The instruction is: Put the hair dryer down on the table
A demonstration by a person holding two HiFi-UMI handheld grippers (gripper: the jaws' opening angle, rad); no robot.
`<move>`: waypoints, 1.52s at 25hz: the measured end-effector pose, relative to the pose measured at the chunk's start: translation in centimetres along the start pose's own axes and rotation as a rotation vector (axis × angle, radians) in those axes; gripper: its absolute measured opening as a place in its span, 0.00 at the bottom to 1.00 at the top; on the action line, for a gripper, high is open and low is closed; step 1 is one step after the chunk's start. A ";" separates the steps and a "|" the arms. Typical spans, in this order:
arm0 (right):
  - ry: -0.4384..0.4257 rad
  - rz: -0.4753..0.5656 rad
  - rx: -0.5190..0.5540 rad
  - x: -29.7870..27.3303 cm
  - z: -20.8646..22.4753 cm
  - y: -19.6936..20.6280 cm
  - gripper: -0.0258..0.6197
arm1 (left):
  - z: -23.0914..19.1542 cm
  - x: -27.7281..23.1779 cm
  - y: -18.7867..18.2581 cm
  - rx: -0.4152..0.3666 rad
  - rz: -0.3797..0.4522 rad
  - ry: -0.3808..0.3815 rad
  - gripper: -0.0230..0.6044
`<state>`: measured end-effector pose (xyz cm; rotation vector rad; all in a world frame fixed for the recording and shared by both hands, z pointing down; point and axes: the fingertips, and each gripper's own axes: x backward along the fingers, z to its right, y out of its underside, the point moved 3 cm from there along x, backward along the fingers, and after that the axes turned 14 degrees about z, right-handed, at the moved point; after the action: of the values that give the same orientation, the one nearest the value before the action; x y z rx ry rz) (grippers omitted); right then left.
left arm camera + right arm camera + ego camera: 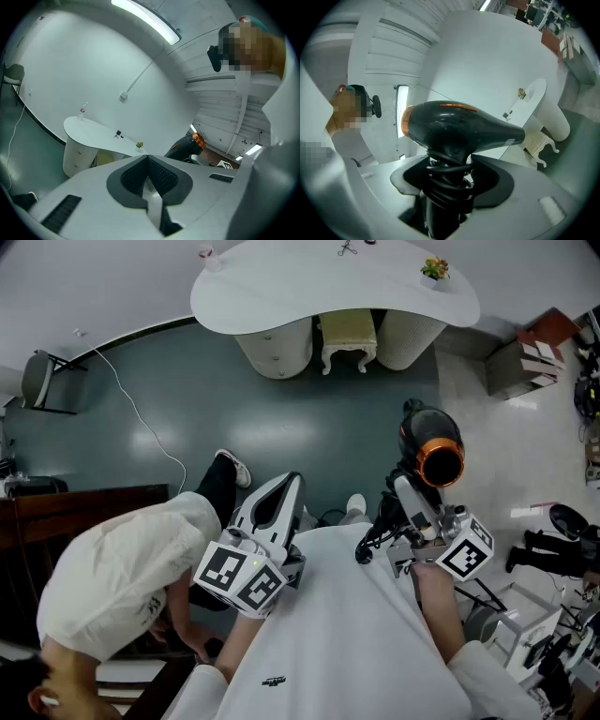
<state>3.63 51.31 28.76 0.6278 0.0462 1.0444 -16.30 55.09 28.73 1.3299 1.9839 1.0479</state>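
Nearest, the left gripper (284,486) is idle; its own view shows the left gripper (148,157) with jaws pressed together, nothing between them. To the right, the right gripper (410,491) carries the hair dryer (432,448) aloft over the floor (309,427). Only the right gripper view shows the grip: the jaws stand wide, clamped on the handle with its wound cord (449,180). The table (281,296) stands far off, well apart, a stool (348,339) beneath it.
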 end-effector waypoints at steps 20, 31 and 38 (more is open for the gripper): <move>-0.098 -0.087 -0.041 4.6 2.9 -7.1 0.48 | 9.1 -0.9 5.0 -0.070 0.043 -0.129 0.05; -0.135 -0.134 -0.054 5.2 4.2 -9.0 0.48 | 11.2 -1.7 7.0 -0.064 0.087 -0.181 0.05; -0.080 -0.096 -0.060 4.4 6.1 -10.5 0.48 | 10.9 -4.5 6.4 -0.068 0.072 -0.151 0.05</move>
<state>16.12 48.46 29.58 0.6063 -0.0244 0.9242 -2.87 55.68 27.96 1.4094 1.7868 1.0065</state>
